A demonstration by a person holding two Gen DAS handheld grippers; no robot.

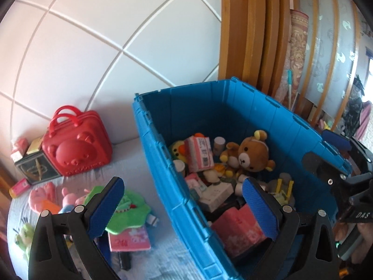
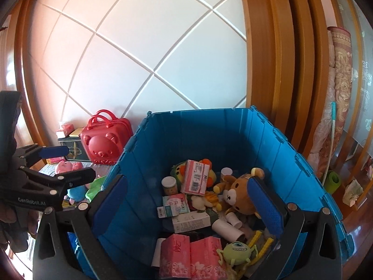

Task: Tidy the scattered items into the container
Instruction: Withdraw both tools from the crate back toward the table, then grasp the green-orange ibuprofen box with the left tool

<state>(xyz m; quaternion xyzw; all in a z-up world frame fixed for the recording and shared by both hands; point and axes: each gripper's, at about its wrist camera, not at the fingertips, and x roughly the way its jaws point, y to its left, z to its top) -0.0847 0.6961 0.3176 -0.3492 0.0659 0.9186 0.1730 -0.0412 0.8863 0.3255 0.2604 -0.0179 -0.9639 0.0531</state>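
A blue plastic crate (image 1: 149, 126) stands on the bed, holding a brown bear plush (image 1: 251, 156), pink tissue packs (image 2: 191, 259), a green one-eyed toy (image 2: 237, 250) and small boxes. My left gripper (image 1: 184, 210) is open and empty, its fingers straddling the crate's left wall. Left of the crate lie a green plush (image 1: 130, 210), a pink booklet (image 1: 129, 240) and pink plush toys (image 1: 70, 198). My right gripper (image 2: 188, 205) hangs open and empty above the crate's inside. Each gripper shows in the other's view: the right gripper (image 1: 326, 154) and the left gripper (image 2: 70, 163).
A red bear-faced case (image 1: 77, 149) and a dark box (image 1: 37, 168) sit at the back left against the white padded headboard (image 1: 105, 46). Wooden framing (image 2: 279, 70) and a rolled carpet (image 2: 340, 81) rise at the right behind the crate.
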